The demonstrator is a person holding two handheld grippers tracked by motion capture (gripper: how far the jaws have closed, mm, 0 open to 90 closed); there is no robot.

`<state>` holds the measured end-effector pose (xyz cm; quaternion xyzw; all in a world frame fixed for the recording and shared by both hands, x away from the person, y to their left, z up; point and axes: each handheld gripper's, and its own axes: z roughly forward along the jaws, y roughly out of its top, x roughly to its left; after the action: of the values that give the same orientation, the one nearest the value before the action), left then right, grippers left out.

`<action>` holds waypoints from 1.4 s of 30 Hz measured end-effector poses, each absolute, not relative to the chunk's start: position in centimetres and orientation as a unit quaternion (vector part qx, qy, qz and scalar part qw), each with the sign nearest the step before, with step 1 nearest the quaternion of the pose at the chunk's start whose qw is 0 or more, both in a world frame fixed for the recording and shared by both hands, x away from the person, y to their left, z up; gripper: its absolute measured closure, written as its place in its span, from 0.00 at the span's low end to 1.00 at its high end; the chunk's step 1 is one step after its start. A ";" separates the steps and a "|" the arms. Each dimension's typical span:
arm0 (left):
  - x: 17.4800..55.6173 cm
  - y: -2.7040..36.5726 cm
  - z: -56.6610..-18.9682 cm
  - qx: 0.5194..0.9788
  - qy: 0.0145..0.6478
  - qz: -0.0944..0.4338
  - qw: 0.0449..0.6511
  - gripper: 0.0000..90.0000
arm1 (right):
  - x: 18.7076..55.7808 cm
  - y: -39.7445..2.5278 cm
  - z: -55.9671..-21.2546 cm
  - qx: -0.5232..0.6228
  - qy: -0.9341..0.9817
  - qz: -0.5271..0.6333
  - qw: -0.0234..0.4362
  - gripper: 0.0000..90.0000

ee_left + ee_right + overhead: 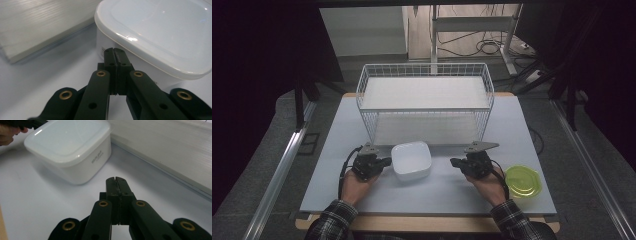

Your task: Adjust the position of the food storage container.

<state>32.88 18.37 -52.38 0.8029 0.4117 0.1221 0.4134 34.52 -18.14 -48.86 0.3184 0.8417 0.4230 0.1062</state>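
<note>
High view, white lidded tub [411,160] on the bench [337,145] in front of the wire basket [426,100], left gripper [386,162] just beside its left, fingers together, right gripper [454,162] near its right, fingers together, green lid [522,181] off right.

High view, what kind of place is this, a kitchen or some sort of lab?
Probably a lab or recording setup, not a kitchen: a bare white table ringed by dark curtains, loose cables on the floor behind, and a wire basket set out like a prop.
</note>
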 end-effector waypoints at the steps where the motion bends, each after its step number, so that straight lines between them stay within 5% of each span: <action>1: 33.0 18.1 -52.4 0.804 0.410 0.121 0.414 1.00 | 34.7 -18.0 -48.9 0.322 0.839 0.424 0.106 1.00; 17: 33.8 14.6 -52.8 0.819 0.381 0.112 0.414 1.00 | 36.5 -15.4 -51.1 0.338 0.847 0.392 0.120 1.00; 42: 29.7 12.9 -51.9 0.841 0.347 0.106 0.401 1.00 | 32.1 -17.1 -50.3 0.336 0.856 0.378 0.105 1.00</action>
<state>29.66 12.94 -51.91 0.8411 0.3472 0.1058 0.4010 32.06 -17.14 -50.32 0.3365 0.8562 0.3777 0.1054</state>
